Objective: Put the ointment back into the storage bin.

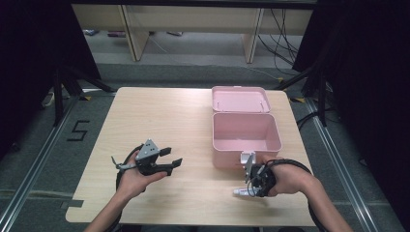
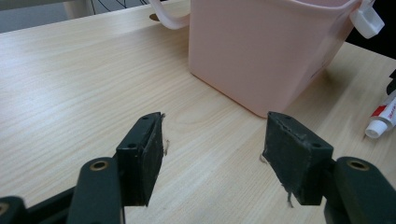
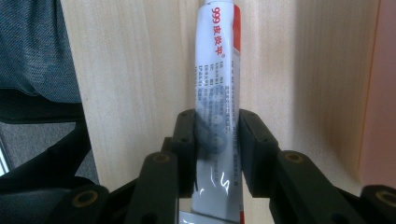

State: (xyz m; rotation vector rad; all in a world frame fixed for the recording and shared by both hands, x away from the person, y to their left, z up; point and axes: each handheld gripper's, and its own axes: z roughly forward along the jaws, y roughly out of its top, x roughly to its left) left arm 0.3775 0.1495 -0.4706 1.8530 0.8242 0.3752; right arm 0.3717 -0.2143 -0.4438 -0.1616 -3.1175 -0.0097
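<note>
Right tongs (image 3: 215, 140) clamped on a white tube (image 3: 218, 88), pads pressing its sides near the crimped tail, cap end pointing away. Tube low over the tabletop (image 1: 164, 121), just beside the near right corner of the pink box (image 1: 246, 133); in the high view, seen poking out left of the right tongs (image 1: 252, 186) as a white tip (image 1: 240, 192). Whether still resting on the wood or already lifted clear: cannot tell.

Likely step: carrying the tube into the box. Best done by keeping the squeeze firm but not crushing, since a soft tube dents and may slide through flat pads. Lifting straight up first, high enough to clear the near wall, then moving across and lowering before letting go. Tail grip leaves the long cap end swinging free, so worth watching that end against the rim and the white latch (image 1: 248, 158) on the front.

Left tongs (image 1: 167, 159) wide apart and empty, hovering over bare wood left of the box; from their own camera, pads (image 2: 149, 154) parted with nothing between.

Box open, lid (image 1: 240, 99) thrown back flat behind it. Inside appears empty, pink floor bare as far as can be seen.
</note>
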